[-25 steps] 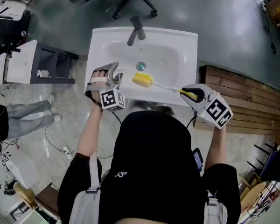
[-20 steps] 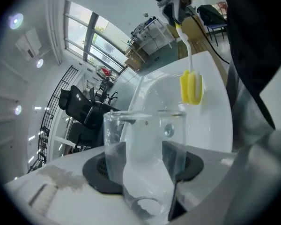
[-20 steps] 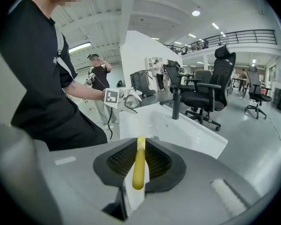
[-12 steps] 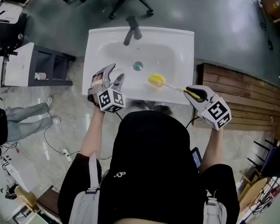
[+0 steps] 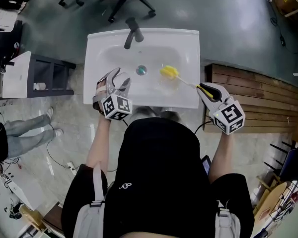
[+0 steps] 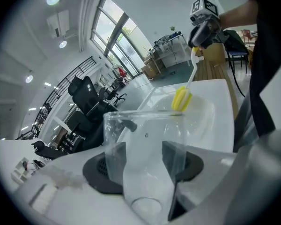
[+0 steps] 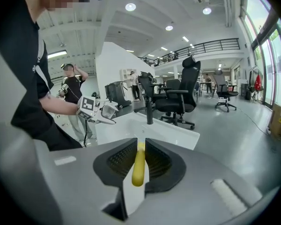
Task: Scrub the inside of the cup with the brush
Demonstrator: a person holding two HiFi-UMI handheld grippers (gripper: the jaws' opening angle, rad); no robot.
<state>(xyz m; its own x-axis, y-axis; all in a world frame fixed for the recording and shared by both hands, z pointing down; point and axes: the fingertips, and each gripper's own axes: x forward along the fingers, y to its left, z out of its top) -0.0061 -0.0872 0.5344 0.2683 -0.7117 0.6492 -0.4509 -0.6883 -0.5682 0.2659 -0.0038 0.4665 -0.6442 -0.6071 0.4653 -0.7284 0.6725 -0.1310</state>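
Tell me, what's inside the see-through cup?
Nothing shows inside the clear cup held by the left gripper. The yellow brush head is outside it, over the sink. The jaw pads cover part of its sides.

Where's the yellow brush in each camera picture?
Head view: the brush is over the sink basin, right of the drain, with its handle running to the right gripper.
Left gripper view: upper right of centre, beyond the cup rim.
Right gripper view: only its yellow handle, clamped between the jaws, bottom centre.
Shared landmark: the white sink.

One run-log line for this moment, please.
left gripper: shut on cup | right gripper: shut on brush | brush over sink, outside cup
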